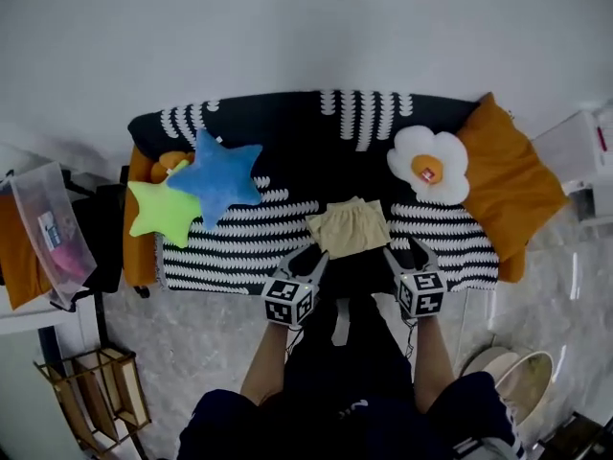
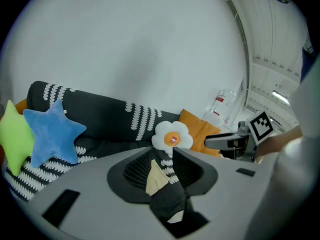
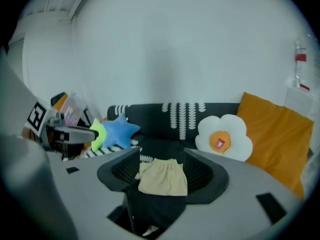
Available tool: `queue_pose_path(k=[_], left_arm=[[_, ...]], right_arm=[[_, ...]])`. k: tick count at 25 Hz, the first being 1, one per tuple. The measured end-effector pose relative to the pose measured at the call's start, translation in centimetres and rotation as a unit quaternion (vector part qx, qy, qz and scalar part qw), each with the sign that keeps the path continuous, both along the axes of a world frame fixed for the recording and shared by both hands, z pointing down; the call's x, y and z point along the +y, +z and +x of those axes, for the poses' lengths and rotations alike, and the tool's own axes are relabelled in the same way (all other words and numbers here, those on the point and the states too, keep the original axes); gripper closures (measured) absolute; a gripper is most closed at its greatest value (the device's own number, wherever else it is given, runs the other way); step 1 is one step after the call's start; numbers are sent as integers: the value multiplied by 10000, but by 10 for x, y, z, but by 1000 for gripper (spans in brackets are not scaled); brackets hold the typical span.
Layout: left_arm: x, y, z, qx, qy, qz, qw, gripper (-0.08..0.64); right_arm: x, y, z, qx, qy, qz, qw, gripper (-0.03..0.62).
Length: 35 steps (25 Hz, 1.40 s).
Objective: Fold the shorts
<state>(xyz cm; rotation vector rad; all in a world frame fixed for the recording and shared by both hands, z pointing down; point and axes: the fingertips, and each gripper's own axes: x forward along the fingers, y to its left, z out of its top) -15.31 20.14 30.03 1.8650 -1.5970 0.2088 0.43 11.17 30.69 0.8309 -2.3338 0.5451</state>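
Shorts (image 1: 349, 227): pale yellow, lying flat on the striped seat of the sofa (image 1: 239, 247), about mid-seat, a little right of centre. They sit between the blue star cushion (image 1: 218, 175) on the left and the fried-egg cushion (image 1: 428, 165) on the far right. They make a compact, squarish shape, and I judge at least one fold is already in, though the layers cannot be counted from here.

Left gripper (image 1: 308, 257): hovers at the near edge of the shorts with its jaws apart and nothing between them. In its own view the cloth (image 2: 156, 176) lies well beyond the tips.

Right gripper (image 1: 406, 250): also near the front edge, jaws standing wide and empty. The shorts (image 3: 162, 178) are framed in the gap but not touched.

Step in hand, as I judge it: between folds, or a check of the result. If another fold is wanted, both tongs must drop to the near corners, pinch the cloth only, and carry that edge across to the far edge evenly.
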Motion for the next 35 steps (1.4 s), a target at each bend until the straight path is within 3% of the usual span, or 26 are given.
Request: queue_pose_path(k=[3, 7, 12, 17, 21, 25, 30, 35], left_arm=[[1, -23, -1, -8, 48, 293, 9996, 431], [-1, -64, -11, -121, -49, 807, 9967, 431], [-11, -126, -25, -515, 118, 1536, 9867, 434], [-19, -197, -36, -770, 197, 2310, 9697, 434], [-20, -244, -41, -1021, 294, 2786, 9545, 434], [-14, -288, -40, -1035, 601, 3233, 9387, 434], [-2, -337, -48, -1216, 187, 3825, 9157, 434], [2, -351, -56, -1274, -290, 4091, 9031, 436]], right_arm=[[4, -28, -3, -341, 224, 119, 9991, 318], [13, -62, -8, -288, -52, 620, 9976, 316], [11, -112, -10, -305, -15, 1309, 9909, 313], [6, -178, -22, -599, -5, 2111, 9756, 318], [7, -238, -31, -968, 139, 2754, 9563, 318], [19, -294, -38, -1192, 239, 3366, 9338, 319], [30, -334, -41, -1455, 240, 3697, 9174, 319], [30, -349, -41, -1623, 203, 3858, 9080, 319]])
